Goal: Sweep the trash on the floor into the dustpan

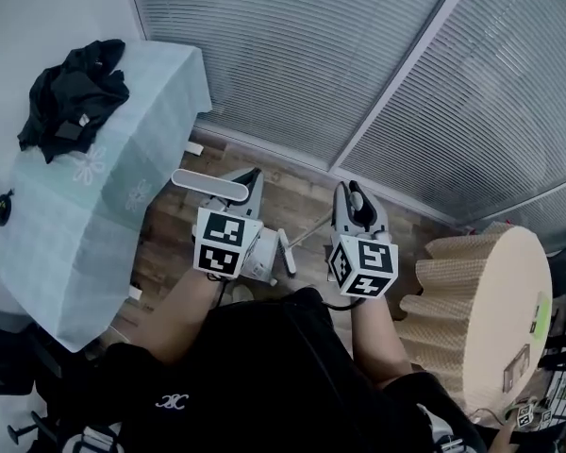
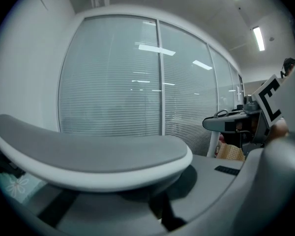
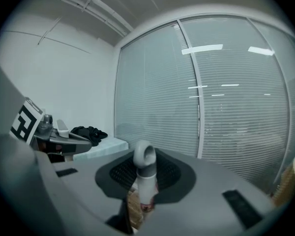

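I'm gripping the wide dustpan handle (image 2: 88,151) with the left gripper (image 1: 247,185), fingers closed on its stem, and the right gripper (image 1: 356,199) is clamping its fingers on the loop-topped broom handle (image 3: 146,178), both above the wooden floor (image 1: 297,189). Both are looking like light, stiff, smooth plastic, likely twisting unless I'm squeezing firmly. The trash isn't showing in any view.

No legible text.
Only a white looped emblem (image 1: 174,402) on the black top (image 1: 283,366), below the left gripper (image 1: 251,182).
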Demonstrator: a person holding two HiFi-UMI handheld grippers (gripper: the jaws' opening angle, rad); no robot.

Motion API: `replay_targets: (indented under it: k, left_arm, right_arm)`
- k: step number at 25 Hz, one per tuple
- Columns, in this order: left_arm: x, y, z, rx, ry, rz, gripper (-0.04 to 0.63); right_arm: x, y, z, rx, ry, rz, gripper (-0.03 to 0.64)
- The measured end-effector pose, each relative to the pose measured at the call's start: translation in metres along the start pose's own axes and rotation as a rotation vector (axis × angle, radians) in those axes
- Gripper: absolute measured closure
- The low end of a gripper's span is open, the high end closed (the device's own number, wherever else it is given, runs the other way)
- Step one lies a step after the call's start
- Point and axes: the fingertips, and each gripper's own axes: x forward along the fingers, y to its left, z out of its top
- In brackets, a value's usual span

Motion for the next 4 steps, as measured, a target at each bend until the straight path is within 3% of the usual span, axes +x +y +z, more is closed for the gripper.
replay_targets:
  k: [4]
  left_arm:
    - [0.0004, 0.0071, -0.0027, -0.003, 0.008, 0.012, 0.598]
  right_arm:
    - [0.0089, 0.0075, 0.0029, -0.027, 0.0, 0.021, 0.534]
